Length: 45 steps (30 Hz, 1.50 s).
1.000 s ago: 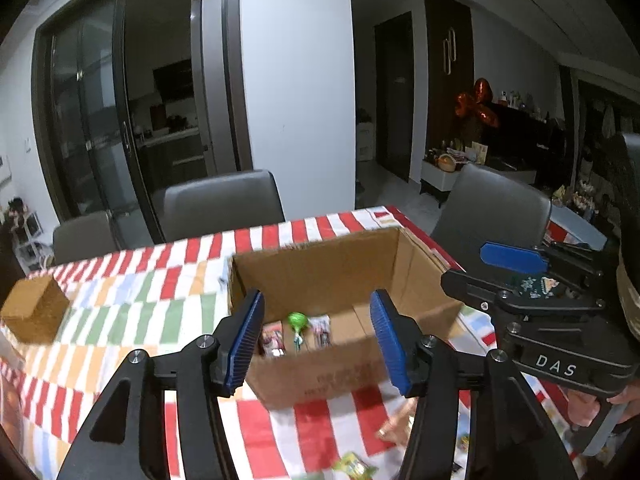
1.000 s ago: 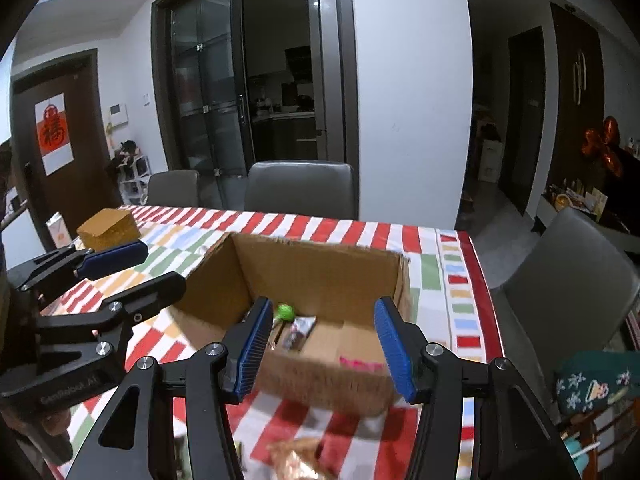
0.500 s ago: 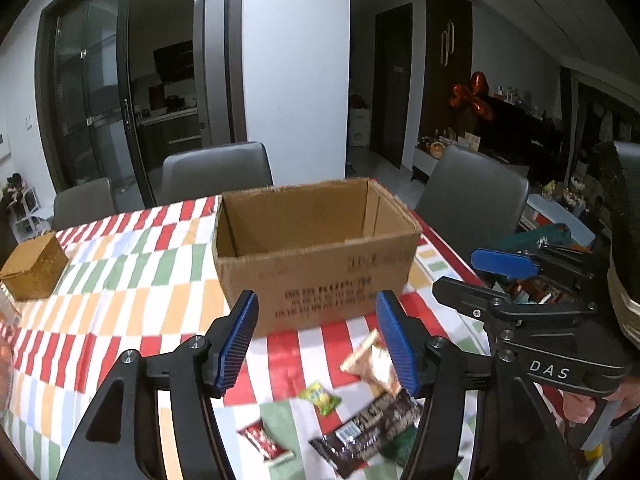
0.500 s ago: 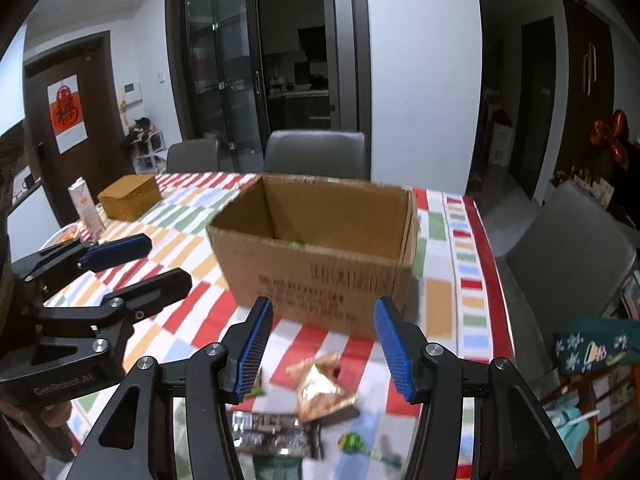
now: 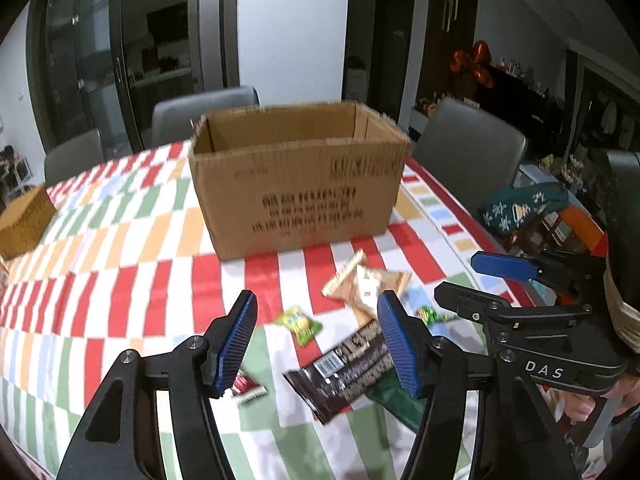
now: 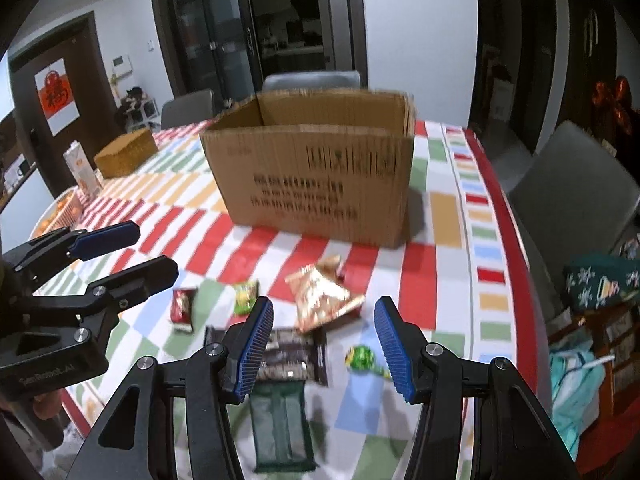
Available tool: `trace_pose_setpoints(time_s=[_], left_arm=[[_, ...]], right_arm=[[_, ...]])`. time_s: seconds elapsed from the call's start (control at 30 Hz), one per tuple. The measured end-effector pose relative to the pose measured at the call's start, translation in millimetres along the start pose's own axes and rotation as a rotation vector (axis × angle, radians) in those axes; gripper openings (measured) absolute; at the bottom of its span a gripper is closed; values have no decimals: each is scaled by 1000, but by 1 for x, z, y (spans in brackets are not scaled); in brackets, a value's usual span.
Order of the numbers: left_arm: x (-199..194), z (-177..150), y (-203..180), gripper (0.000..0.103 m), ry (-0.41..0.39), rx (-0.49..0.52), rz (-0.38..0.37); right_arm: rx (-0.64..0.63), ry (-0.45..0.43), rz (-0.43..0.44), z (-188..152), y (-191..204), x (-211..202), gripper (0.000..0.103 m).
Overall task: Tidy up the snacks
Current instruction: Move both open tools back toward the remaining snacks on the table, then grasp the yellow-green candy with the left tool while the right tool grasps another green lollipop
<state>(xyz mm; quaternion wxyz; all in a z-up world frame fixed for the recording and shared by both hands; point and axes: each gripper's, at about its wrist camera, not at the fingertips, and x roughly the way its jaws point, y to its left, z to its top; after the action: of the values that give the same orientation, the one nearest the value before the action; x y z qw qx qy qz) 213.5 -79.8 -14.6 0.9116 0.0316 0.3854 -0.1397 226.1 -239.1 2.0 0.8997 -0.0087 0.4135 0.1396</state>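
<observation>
1. The snacks lie loose on the striped tablecloth [image 6: 436,216], in front of the cardboard box [image 6: 316,184], between it and my two grippers. None is held.
2. Nearest the box is a crinkled golden bag [image 6: 320,296]. Just beside it, toward me, a dark brown wrapper [image 6: 288,356] lies flat, and a dark green packet [image 6: 280,424] sits nearest the table edge, partly under my right gripper.
3. Smaller pieces surround these: a green-yellow candy [image 6: 245,298], a small red packet [image 6: 183,308] to its left, and a round green sweet [image 6: 362,358] on the right.
4. My right gripper [image 6: 322,344] hangs above the dark wrapper, jaws wide apart, gripping nothing. I judge it is placed there to drop onto that wrapper or the golden bag.
5. My left gripper [image 5: 316,340] is likewise spread wide and empty, above the green-yellow candy [image 5: 298,322] and the dark wrapper [image 5: 344,368].
6. The box stands upright with its top open, presumably to take the snacks. Its inside is hidden from both views.
7. Farther off: a small brown box [image 6: 126,152] and a carton [image 6: 82,168] at the table's left, and grey chairs [image 6: 568,184] around it.
</observation>
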Motion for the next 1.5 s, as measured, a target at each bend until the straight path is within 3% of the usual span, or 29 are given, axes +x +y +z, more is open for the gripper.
trace_pose_setpoints(time_s=[0.23,0.43,0.77,1.2,1.5], left_arm=[[28,-21,-2,62,94,-9,8],[50,-33,-2,62,156,-11,19],[77,-34,14,62,166,-32,43],[119,-22,21,60,214,-72,29],[136,-19,22,34,242,-87,14]], right_arm=[[9,82,-21,-20,-10,23,53],[5,147,-33,-33,-18,43,46],[-34,205,-50,-38,-19,69,35],[-9,194,-51,-36,-27,87,28],[45,182,-37,-37,-29,90,26]])
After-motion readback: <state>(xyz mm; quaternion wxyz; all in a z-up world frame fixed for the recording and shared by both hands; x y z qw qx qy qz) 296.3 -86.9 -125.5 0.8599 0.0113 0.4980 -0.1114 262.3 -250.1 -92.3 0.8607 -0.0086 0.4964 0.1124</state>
